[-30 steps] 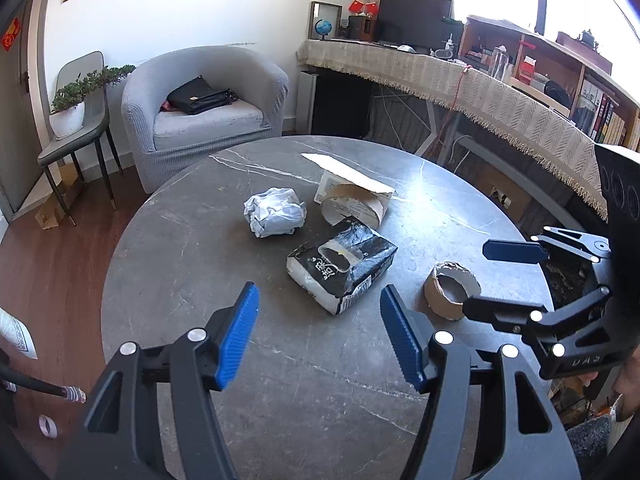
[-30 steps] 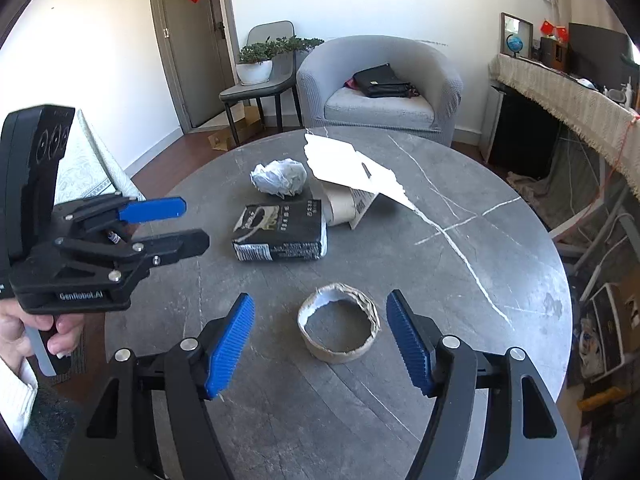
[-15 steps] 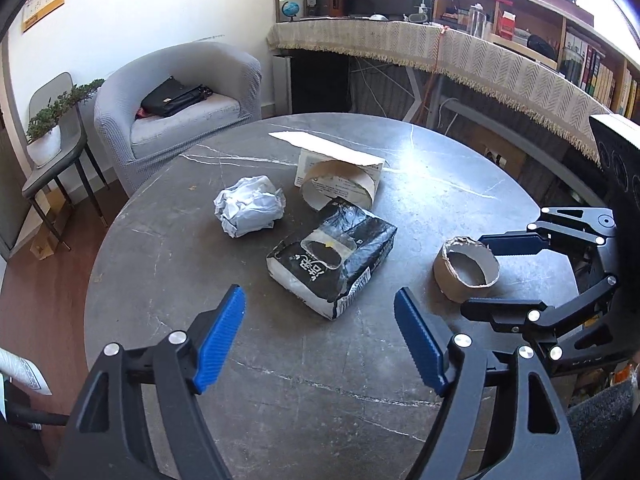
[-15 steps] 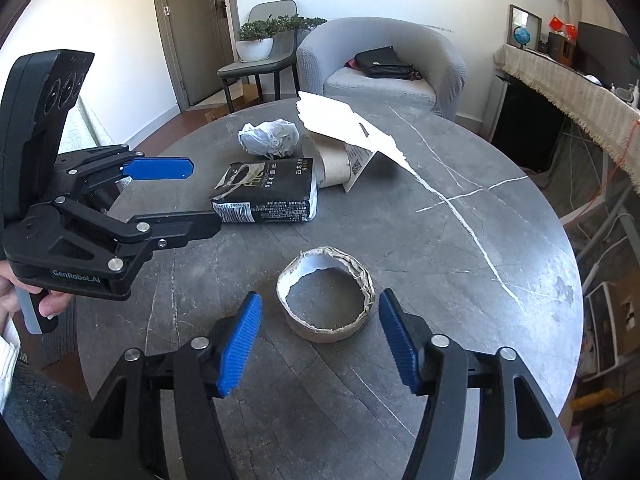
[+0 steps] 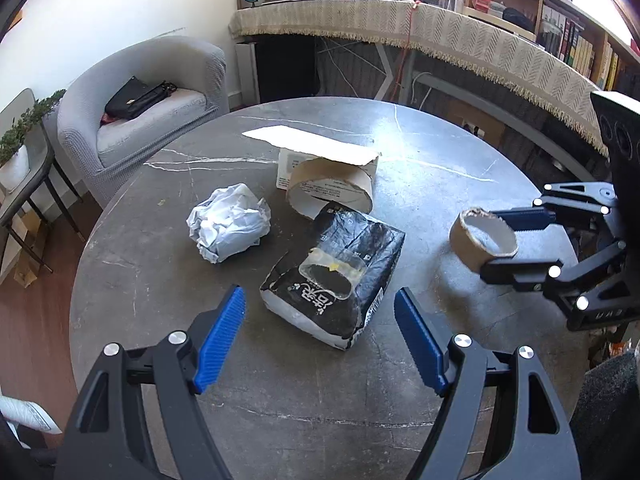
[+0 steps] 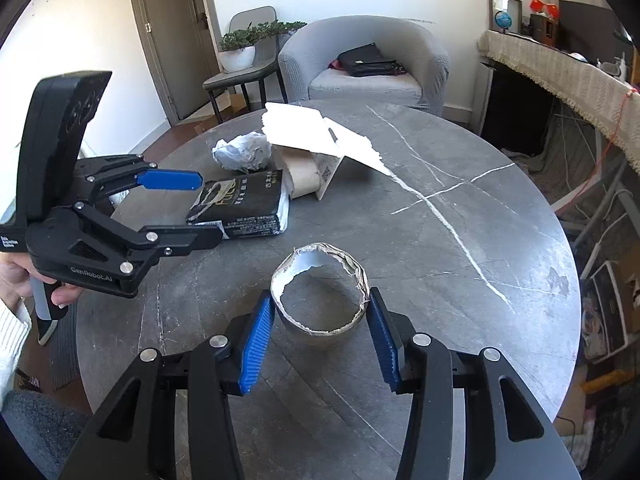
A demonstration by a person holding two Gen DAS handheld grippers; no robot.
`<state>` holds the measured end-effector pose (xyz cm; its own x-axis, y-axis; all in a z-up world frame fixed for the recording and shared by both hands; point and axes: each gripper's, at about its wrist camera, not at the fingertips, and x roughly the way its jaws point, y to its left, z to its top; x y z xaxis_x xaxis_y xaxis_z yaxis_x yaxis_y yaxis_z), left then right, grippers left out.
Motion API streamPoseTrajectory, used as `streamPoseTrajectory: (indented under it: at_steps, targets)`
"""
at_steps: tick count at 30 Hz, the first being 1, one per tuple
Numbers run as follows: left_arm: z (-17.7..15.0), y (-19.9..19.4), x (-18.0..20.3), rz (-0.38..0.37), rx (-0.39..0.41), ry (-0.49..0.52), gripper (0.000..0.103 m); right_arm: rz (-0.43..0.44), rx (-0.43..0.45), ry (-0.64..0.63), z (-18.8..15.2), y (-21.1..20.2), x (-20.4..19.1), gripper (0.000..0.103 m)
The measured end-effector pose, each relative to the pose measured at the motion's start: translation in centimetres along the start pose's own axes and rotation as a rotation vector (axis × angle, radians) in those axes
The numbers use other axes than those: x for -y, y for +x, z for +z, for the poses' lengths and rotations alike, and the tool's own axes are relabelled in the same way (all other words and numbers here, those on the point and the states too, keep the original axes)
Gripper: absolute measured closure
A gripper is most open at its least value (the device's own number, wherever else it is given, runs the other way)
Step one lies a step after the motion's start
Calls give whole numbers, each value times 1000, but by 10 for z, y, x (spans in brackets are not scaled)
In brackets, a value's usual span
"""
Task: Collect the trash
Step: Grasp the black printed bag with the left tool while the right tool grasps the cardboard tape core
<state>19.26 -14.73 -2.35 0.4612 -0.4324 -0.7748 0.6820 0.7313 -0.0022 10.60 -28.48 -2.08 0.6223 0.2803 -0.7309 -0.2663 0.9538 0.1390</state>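
The right claw (image 6: 320,332) closes its blue pads on a torn cardboard ring (image 6: 320,296), one pad touching each side of the ring's wall. In the left wrist view the ring (image 5: 482,242) sits between the same pads and casts a shadow on the table beside it; whether it is lifted clear of the surface cannot be told for certain.

The left claw (image 5: 320,334) hangs with its pads wide apart and nothing between them, poised just short of a black packet (image 5: 336,276) lying flat on the round grey table (image 5: 440,168). From the right wrist view the left claw (image 6: 188,208) hovers beside the packet (image 6: 244,206), apart from it.

The rest of the trash lies near the middle of the table. A crumpled paper ball (image 5: 230,226) rests to the left of the packet, close but not touching. Behind the packet, a wider cardboard band (image 5: 330,194) touches the packet's far edge and leans against a small white box (image 5: 288,166), with a torn white sheet (image 5: 308,142) lying over both.

Beyond the table stand a grey armchair (image 6: 364,64) with a black bag (image 6: 368,60) on its seat, and a potted plant (image 6: 240,50) on a side chair.
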Motion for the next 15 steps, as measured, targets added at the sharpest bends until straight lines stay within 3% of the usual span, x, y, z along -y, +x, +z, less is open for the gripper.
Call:
streamPoseTrajectory:
  at_steps: [11,13,15]
  targets:
    - [9,23,13,-45,-25,72,25,37,10,41,4,-4,7,55]
    - [9,23,16,-50,-24,60,28,40,11,43,4,-5,8,55]
    - [8,22,17,-44,-19,47,38,37,12,43,4,-7,8,55]
